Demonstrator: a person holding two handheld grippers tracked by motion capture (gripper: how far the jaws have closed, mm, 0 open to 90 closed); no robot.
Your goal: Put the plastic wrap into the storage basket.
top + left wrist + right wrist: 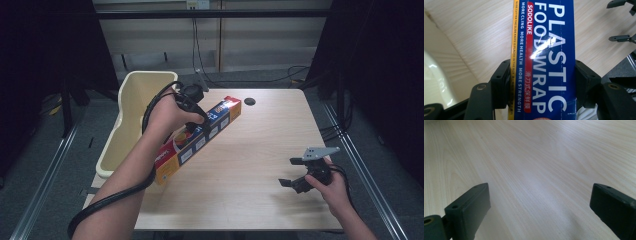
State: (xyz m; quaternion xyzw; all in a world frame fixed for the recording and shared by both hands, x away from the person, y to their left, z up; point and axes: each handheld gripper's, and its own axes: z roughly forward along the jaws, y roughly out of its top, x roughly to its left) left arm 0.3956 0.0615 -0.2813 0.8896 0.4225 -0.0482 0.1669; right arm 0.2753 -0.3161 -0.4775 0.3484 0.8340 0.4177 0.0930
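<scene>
A long blue, yellow and red plastic food wrap box [200,137] is held above the left part of the wooden table [250,150], slanting from near left to far right. My left gripper [196,124] is shut on it near its middle. In the left gripper view both jaws press the long sides of the plastic wrap box [544,57]. My right gripper [292,171] stands open low over the table's near right, its jaws wide apart with bare wood [536,170] between them.
A cream plastic bin [131,117] stands against the table's left edge, beside the box. A round dark grommet hole [249,101] sits near the far edge. Cables lie on the floor behind the table.
</scene>
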